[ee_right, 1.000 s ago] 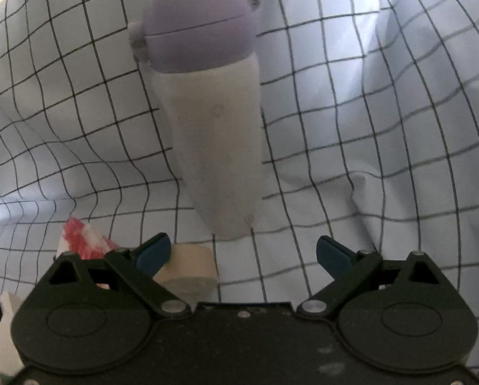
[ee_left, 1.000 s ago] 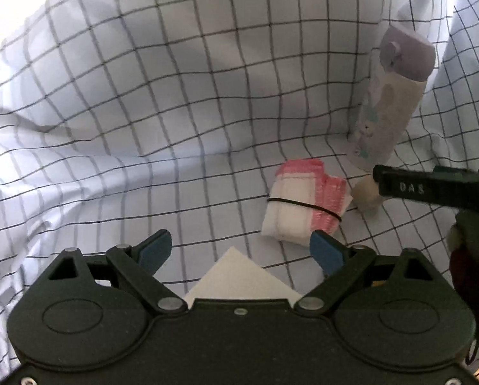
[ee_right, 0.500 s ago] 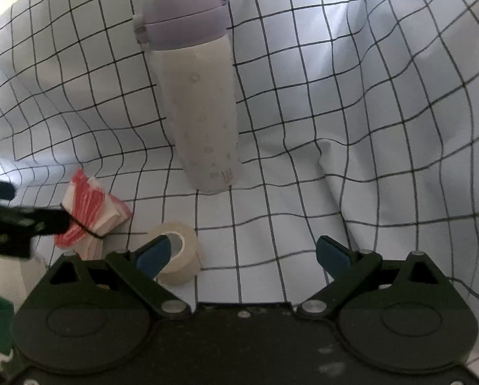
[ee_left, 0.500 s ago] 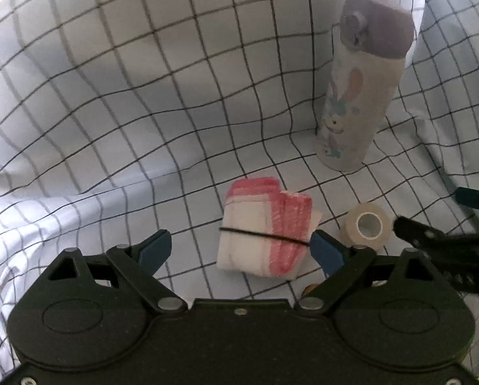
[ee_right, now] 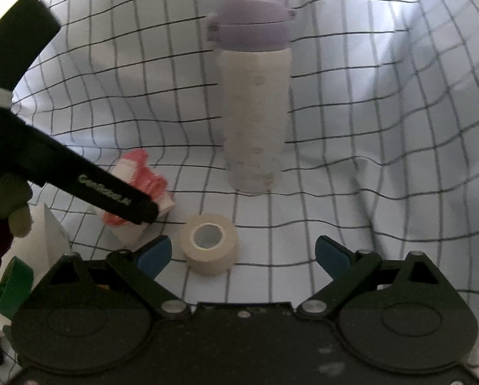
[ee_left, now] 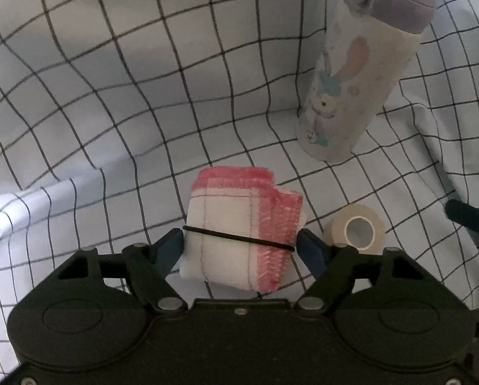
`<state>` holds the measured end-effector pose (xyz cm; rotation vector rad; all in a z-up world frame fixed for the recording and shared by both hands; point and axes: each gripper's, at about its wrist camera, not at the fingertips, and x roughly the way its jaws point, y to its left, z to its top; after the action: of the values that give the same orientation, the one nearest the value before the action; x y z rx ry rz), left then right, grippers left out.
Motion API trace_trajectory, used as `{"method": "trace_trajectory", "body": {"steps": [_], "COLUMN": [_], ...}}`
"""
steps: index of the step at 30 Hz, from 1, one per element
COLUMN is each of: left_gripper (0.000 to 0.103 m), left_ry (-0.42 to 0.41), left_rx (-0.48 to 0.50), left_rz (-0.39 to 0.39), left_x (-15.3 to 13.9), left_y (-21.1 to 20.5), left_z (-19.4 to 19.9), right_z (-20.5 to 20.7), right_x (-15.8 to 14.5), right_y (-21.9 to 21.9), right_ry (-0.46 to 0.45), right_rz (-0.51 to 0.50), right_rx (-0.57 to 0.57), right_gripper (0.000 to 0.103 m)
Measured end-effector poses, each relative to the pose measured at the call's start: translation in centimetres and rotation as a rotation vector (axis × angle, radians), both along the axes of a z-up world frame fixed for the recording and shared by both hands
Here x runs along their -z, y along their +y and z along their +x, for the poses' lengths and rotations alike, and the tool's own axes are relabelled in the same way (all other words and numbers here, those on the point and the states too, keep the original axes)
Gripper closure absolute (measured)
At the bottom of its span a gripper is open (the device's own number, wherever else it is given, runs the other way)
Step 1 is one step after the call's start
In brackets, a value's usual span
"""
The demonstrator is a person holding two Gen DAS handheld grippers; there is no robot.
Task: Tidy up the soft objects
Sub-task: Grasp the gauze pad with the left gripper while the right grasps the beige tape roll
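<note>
A rumpled grid-checked cloth (ee_left: 117, 73) carries a banded folded towel (ee_left: 236, 224), a tape roll (ee_left: 358, 229) and an upright bottle (ee_left: 355, 89).

Lighting: dim, soft, bluish; brightest at upper corners. Shadows: broad, diffuse across checked cloth (ee_left: 117, 102). Distortion: strong fisheye, grid lines bowed at edges. Focus: right view slightly blurred, bottle (ee_right: 255, 112) soft.
</note>
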<state>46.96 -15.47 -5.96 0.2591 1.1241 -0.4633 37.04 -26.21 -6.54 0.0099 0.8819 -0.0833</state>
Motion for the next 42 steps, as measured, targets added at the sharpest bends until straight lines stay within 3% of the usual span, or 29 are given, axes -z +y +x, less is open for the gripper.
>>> {"method": "trace_trajectory", "body": {"steps": [10, 12, 14, 24, 32, 42], "left_gripper": [0.034, 0.034, 0.034, 0.034, 0.034, 0.034], "left_ry": [-0.058, -0.060, -0.069, -0.096, -0.110, -0.067], "left_rx": [-0.035, -0.040, -0.044, -0.050, 0.030, 0.164], "left_rz": [0.001, -0.004, -0.004, -0.048, -0.123, -0.210], "left_x": [-1.1, -1.2, -1.4, -3.3, -5.9, -7.6], "left_y": [0.9, 1.1, 1.2, 0.7, -2.5, -6.4], "left_z": [0.0, 0.1, 0.0, -1.5, -5.9, -13.7], "right_z": [2.8, 3.2, 3.4, -0.1, -7.3, -17.7], "right_x": [2.5, 2.9, 3.4, 0.8, -2.6, -5.4], "right_y": [2.2, 2.1, 1.8, 0.2, -1.2, -1.3], "right_ry": [0.048, 0.068, 0.095, 0.041, -0.011, -0.019], "right_rz": [-0.047, -0.044, -0.025, -0.089, -0.120, -0.070], "right_rx": [-0.052, -0.051, -0.054, 0.065, 0.146, 0.165], "right_gripper": [0.029, 0.038, 0.055, 0.055, 0.055, 0.055]}}
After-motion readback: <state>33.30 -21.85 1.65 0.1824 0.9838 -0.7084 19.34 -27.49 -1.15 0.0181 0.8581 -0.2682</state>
